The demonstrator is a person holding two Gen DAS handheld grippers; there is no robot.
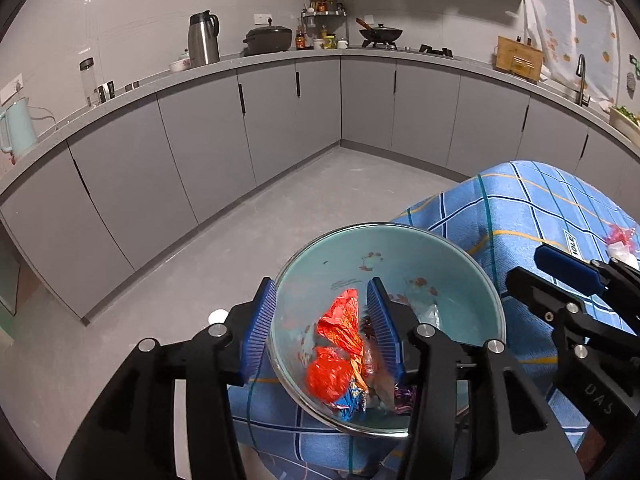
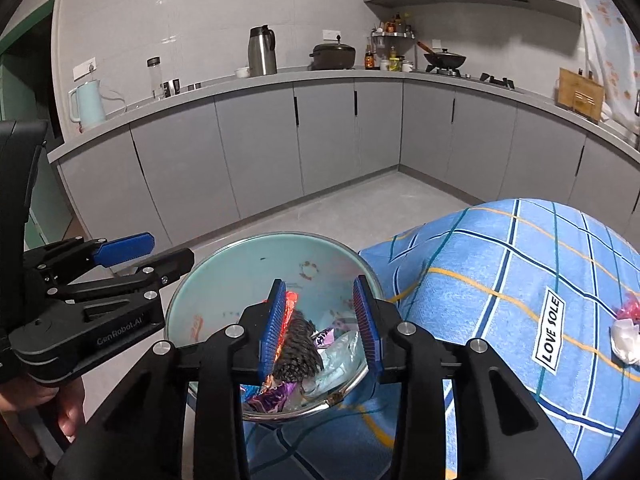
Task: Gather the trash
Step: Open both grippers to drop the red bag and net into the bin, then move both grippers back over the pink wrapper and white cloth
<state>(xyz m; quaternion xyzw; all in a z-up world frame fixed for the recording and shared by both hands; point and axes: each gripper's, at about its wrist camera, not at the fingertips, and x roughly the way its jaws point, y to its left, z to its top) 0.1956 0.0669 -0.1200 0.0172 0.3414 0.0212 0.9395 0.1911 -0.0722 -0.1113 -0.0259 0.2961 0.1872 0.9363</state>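
A pale teal bowl [image 1: 352, 252] [image 2: 224, 280] sits tilted at the corner of the blue checked tablecloth [image 1: 532, 216] [image 2: 500, 276]. It holds crumpled wrappers: an orange-red one [image 1: 336, 344], a purple one [image 2: 276, 394], clear plastic [image 2: 340, 346] and a dark ridged piece [image 2: 298, 350]. My left gripper [image 1: 326, 326] straddles the bowl's near rim, one finger outside, one inside, with a wide gap. My right gripper [image 2: 320, 326] is open above the bowl's contents, holding nothing. A red and white wrapper [image 2: 626, 330] [image 1: 622, 244] lies on the cloth at the right.
Grey cabinets [image 1: 208, 148] and a counter wrap around the room, with a kettle [image 2: 88, 104], a thermos [image 1: 204, 38], pots and a wok [image 1: 380, 34]. Grey floor [image 1: 280, 208] lies to the left of the table. A "LOVE SOLE" label [image 2: 550, 332] is on the cloth.
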